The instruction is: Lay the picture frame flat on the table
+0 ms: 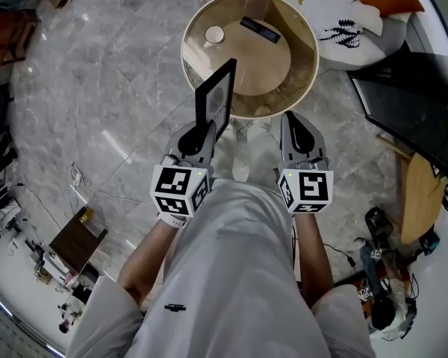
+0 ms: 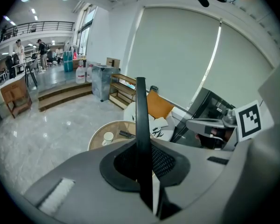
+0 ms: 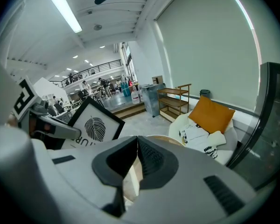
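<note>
Now the rimmed table (image 1: pixel 272 74) holds a cup (image 1: pixel 214 35) and dark bar (image 1: pixel 260 30).

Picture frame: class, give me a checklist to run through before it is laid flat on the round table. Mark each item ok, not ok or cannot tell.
1. Grip: the left gripper is clamped on the edge of the picture frame. Ok.
2. Frame flat: it stands on edge in the gripper. Not ok.
3. Landing spot: the near part of the round table is bare; the cup and a dark remote-like object sit at the far side. Ok.
4. The right gripper free to help: shut on nothing. Ok.
5. Height of the frame above the tabletop: cannot tell.
</note>
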Tool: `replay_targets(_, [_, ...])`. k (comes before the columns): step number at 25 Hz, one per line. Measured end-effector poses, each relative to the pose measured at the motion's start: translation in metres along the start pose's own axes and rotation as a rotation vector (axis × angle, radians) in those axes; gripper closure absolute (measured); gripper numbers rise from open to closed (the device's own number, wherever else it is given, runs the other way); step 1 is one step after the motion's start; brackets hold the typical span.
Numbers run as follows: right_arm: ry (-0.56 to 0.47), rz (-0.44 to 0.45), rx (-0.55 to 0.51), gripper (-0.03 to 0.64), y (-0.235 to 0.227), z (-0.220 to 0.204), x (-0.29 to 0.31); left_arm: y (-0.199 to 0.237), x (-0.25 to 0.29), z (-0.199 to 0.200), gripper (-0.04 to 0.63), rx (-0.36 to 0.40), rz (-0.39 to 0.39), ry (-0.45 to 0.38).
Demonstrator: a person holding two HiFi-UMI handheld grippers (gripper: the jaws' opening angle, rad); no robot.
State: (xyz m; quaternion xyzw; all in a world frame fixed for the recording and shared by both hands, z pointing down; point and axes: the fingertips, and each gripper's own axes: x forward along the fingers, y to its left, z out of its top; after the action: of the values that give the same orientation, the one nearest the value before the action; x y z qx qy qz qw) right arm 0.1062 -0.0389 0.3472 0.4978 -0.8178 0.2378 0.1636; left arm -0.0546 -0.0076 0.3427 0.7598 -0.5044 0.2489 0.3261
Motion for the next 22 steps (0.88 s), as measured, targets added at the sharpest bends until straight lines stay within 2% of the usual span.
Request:
replay_targets(8, [0.03,0.016,0.001,0.612,-0.004,-0.019,0.044,0.018,0.054,-0.023,0.56,-0.092,-0.02,0.06])
replay_targets(13, [0.057,0.059,-0.034,0.612,-0.006,-0.041,0.075,0.036,0.098,-0.05,0.56,-0.104,-0.023,0.121])
replay_targets(19, [0.102,0.079,-0.064,0.612,-0.018,-0.076,0.11,0.05,0.147,-0.071,0.56,-0.139,-0.023,0.152])
replay_targets(22, [0.107,0.095,-0.028,0.612,-0.024,-0.091,0.127,0.058,0.171,-0.081,0.56,-0.161,-0.026,0.16])
